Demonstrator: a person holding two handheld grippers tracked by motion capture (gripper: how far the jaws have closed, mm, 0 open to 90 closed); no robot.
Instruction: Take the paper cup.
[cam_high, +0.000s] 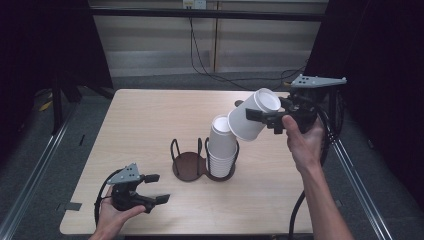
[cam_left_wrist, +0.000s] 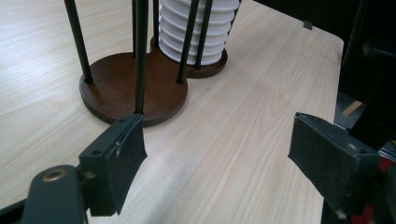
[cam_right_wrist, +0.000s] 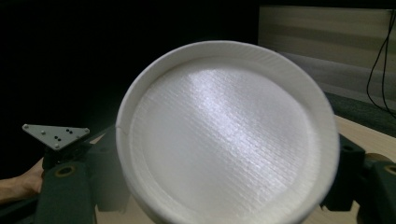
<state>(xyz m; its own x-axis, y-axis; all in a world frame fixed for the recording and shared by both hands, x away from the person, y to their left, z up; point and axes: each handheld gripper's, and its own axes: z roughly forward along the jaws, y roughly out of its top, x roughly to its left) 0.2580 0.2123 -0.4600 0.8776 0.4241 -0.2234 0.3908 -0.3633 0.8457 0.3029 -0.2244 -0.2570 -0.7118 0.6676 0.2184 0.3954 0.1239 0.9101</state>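
A white paper cup (cam_high: 250, 120) hangs tilted above the table's right half, its base (cam_right_wrist: 229, 144) turned toward the right gripper view's camera. My right gripper (cam_high: 262, 120) is shut on its sides. Just left of and below it, a stack of white cups (cam_high: 222, 147) stands in the right ring of a brown two-place holder (cam_high: 189, 162) with black wire uprights. Seen from the left gripper view, the stack (cam_left_wrist: 196, 28) and holder base (cam_left_wrist: 126, 88) lie ahead. My left gripper (cam_high: 152, 187) rests low near the front left edge, open (cam_left_wrist: 217, 158), nothing between its jaws.
The wooden table (cam_high: 150, 120) is bare around the holder, whose left ring has no cups in it. Dark curtains flank both sides. Cables run across the floor behind the far edge (cam_high: 225, 77). A cable trails from the right gripper past the table's right edge (cam_high: 327, 145).
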